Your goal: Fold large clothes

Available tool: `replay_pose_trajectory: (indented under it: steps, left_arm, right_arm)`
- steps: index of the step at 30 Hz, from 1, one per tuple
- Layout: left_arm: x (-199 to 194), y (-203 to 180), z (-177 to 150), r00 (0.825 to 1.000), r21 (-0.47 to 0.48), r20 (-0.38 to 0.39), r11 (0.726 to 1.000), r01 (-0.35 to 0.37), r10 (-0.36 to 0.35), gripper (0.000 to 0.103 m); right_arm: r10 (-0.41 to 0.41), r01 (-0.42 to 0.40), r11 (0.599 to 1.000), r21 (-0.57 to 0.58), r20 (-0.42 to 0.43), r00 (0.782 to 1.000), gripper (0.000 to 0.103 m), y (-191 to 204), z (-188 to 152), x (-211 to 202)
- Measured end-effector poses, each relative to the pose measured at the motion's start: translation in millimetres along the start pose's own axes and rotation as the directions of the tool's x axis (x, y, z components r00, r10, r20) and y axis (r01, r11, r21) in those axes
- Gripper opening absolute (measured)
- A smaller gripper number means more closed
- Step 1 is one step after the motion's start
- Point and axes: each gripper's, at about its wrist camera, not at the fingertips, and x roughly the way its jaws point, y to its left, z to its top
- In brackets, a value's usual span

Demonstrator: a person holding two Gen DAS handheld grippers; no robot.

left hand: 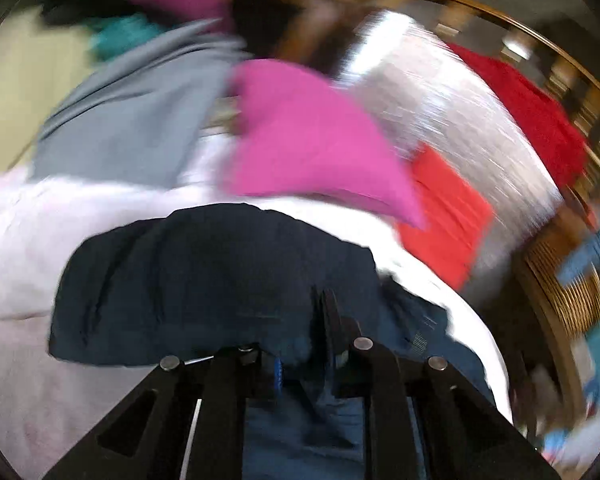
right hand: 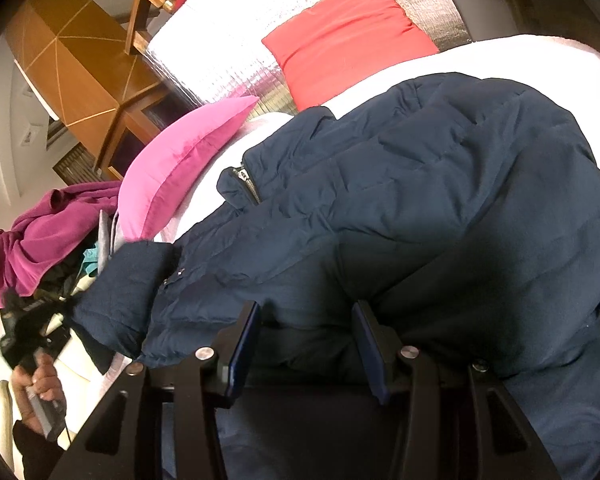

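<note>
We note a navy padded jacket [right hand: 400, 200] lying across a white bed cover [right hand: 500, 52], filling the right wrist view from centre out toward 3 o'clock. Its zipped collar [right hand: 242, 178] sits at about 9 o'clock of the jacket's bulk.

Right gripper [right hand: 306, 316]: jaws stand apart with a thick fold of the jacket's hem lying between the blue-faced fingers [right hand: 246, 340]. We cannot tell whether the pads actually press on the cloth.

Left gripper [left hand: 324, 320]: fingers brought together, clenched on an edge of the jacket [left hand: 204, 280]. In the left wrist view, which is heavily blurred, the navy cloth bunches over the fingertips at 6 o'clock. In the right wrist view, at 8 o'clock, we see a hand [right hand: 40, 380] gripping the handle of that tool, with a jacket corner leading toward it.

Surroundings, right wrist view: a pink pillow [right hand: 180, 168] at 10 o'clock of the jacket, touching the white cover; a red pillow [right hand: 348, 36] at 12 o'clock, resting on a silver quilted sheet [right hand: 220, 52]. A magenta garment [right hand: 48, 232] tops a pile of clothes at 9 o'clock, beside the pink pillow. A wooden cabinet [right hand: 80, 60] stands at 10 to 11 o'clock beyond the bed.

Left wrist view adds a grey garment [left hand: 140, 108] at 10 o'clock and a dark red cloth [left hand: 528, 108] at 2 o'clock.
</note>
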Motion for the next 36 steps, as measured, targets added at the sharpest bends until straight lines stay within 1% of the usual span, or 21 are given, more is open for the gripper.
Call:
replay_pose_trajectory:
  steps: [3,5,8,10,11,12,13,15,16,17,18,19,21,22,24,26,27,29,31,34,36]
  left_arm:
    - [17,-48,-27,0.993,0.115,-0.086,0.989,0.097,-0.087,0.015]
    - [34,-67,-48,0.983,0.147,-0.157,0.982,0.121,-0.098,0.015]
    - [71,-82,-84,0.954,0.165,-0.292,0.980,0.114,-0.062,0.019]
    - [91,-80,-98,0.914,0.112,-0.399,0.985,0.127,-0.072,0.021]
    - [94,-78,-100,0.899,0.089,-0.430,0.987,0.134,-0.083,0.026]
    - [97,-76,-99,0.872,0.057,-0.480,0.988,0.142,-0.098,0.030]
    - [95,-74,-99,0.858,0.043,-0.502,0.988,0.149,-0.107,0.033]
    - [82,-69,-91,0.831,0.016,-0.536,0.983,0.185,-0.148,0.051]
    - [74,-65,-86,0.822,0.009,-0.545,0.979,0.202,-0.165,0.056]
    - [66,-61,-82,0.815,0.009,-0.552,0.977,0.215,-0.175,0.068]
    - [55,-54,-73,0.810,0.016,-0.555,0.971,0.238,-0.189,0.071]
    - [45,-47,-69,0.813,0.024,-0.548,0.968,0.250,-0.196,0.071]
    - [22,-26,-55,0.852,0.040,-0.494,0.974,0.221,-0.173,0.072]
    - [13,-8,-45,0.882,0.036,-0.450,0.984,0.176,-0.141,0.074]
    - [3,27,-30,0.925,-0.019,-0.372,0.997,0.081,-0.082,0.079]
    - [3,60,-20,0.946,-0.108,-0.324,0.994,-0.022,-0.015,0.079]
    - [5,71,-18,0.948,-0.143,-0.319,0.989,-0.044,-0.004,0.079]
    - [12,93,-16,0.949,-0.240,-0.313,0.969,-0.056,-0.023,0.079]
    - [21,107,-18,0.949,-0.328,-0.304,0.944,-0.021,-0.084,0.079]
    - [38,108,-26,0.940,-0.380,-0.305,0.924,0.028,-0.154,0.079]
    - [47,101,-32,0.939,-0.370,-0.304,0.928,0.041,-0.163,0.077]
  right_arm:
    - [0.006,-0.006,1.000,0.004,0.002,1.000,0.052,-1,0,-1]
    - [0.009,-0.009,1.000,0.007,0.004,1.000,0.052,-1,-1,-1]
    - [0.018,-0.018,1.000,0.012,0.008,1.000,0.052,-2,-1,-2]
    - [0.027,-0.027,0.999,0.018,0.010,1.000,0.052,-4,-1,-3]
    - [0.030,-0.030,0.999,0.020,0.011,0.999,0.052,-4,-1,-4]
    - [0.032,-0.032,0.999,0.021,0.012,0.999,0.052,-4,-1,-4]
    - [0.032,-0.032,0.999,0.022,0.012,0.999,0.052,-4,-1,-4]
    - [0.031,-0.032,0.999,0.021,0.012,0.999,0.052,-4,-1,-4]
    - [0.032,-0.032,0.999,0.021,0.012,0.999,0.052,-4,-1,-5]
    - [0.032,-0.033,0.999,0.022,0.012,0.999,0.052,-4,-1,-4]
    - [0.033,-0.033,0.999,0.023,0.012,0.999,0.052,-4,-2,-5]
    - [0.032,-0.032,0.999,0.023,0.012,0.999,0.052,-3,-1,-4]
    - [0.030,-0.030,0.999,0.023,0.011,0.999,0.052,-3,-1,-4]
    - [0.026,-0.026,0.999,0.022,0.010,1.000,0.052,-2,-1,-4]
    - [0.003,-0.003,1.000,0.011,0.003,1.000,0.055,3,0,-5]
    - [-0.028,0.028,1.000,-0.008,0.001,1.000,0.066,15,2,-6]
    - [-0.045,0.046,0.999,-0.027,0.007,0.999,0.074,25,3,-8]
    - [-0.027,0.031,0.996,-0.089,0.042,0.999,0.073,52,6,-18]
    - [-0.004,0.013,0.991,-0.131,0.069,0.998,0.073,75,9,-27]
    - [0.038,-0.022,0.983,-0.182,0.083,0.996,0.074,106,11,-37]
    - [0.045,-0.025,0.977,-0.210,0.088,0.995,0.075,121,8,-43]
